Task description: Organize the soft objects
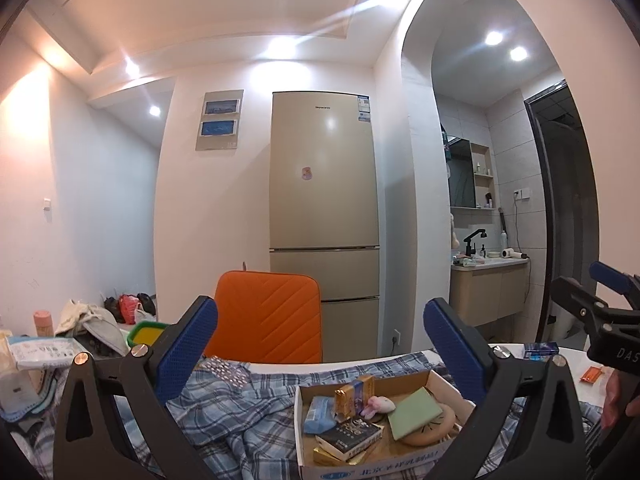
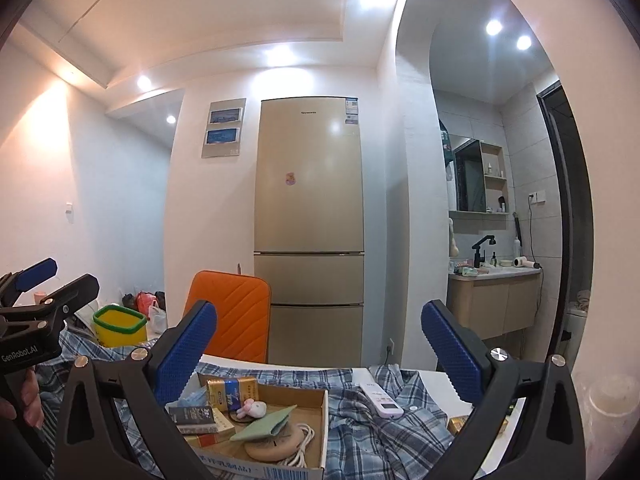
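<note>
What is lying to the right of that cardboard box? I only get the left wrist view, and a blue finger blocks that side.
Observer: A white remote control lies on the plaid cloth, just outside the cardboard box.
Operator: Does the round pad in the box have a cord?
Observer: Yes, a white cable lies looped beside the round pad, inside the box. I cannot tell whether it is plugged in.
Operator: Who carries my camera?
Observer: The right wrist view shows the left gripper from the side, with a person's hand around its handle.
</note>
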`<state>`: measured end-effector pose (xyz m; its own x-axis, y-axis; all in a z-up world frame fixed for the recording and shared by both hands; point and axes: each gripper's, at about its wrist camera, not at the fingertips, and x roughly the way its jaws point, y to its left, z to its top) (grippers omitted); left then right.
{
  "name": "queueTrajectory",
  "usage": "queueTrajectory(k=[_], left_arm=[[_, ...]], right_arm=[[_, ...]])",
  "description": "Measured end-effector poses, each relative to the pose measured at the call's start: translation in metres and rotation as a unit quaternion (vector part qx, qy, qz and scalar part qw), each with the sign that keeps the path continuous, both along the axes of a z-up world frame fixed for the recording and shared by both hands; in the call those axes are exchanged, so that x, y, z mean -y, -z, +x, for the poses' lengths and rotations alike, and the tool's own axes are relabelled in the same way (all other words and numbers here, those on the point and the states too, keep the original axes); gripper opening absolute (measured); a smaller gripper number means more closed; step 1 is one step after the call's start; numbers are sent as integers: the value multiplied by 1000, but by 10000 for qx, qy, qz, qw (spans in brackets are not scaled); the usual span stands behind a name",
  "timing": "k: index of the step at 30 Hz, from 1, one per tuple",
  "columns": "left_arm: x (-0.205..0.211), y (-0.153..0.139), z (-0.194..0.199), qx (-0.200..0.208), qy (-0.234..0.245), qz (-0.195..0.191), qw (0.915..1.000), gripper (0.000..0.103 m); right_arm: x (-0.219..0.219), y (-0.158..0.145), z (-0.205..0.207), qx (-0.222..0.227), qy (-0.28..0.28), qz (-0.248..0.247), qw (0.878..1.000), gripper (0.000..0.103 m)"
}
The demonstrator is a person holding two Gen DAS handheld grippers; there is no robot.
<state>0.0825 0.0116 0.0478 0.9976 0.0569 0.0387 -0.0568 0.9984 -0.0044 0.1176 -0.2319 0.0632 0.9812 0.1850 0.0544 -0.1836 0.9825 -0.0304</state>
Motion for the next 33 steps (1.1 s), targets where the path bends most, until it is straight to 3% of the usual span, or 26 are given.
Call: queueTrajectory(k=[14, 33], left_arm=[[5, 40, -2, -266, 0, 188, 9995, 102], [2, 45, 3, -410, -59, 35, 9991, 103]], right_arm=[[9, 32, -2, -54, 109, 95, 9999, 103], [7, 47, 8, -278, 95, 31, 9996, 103]])
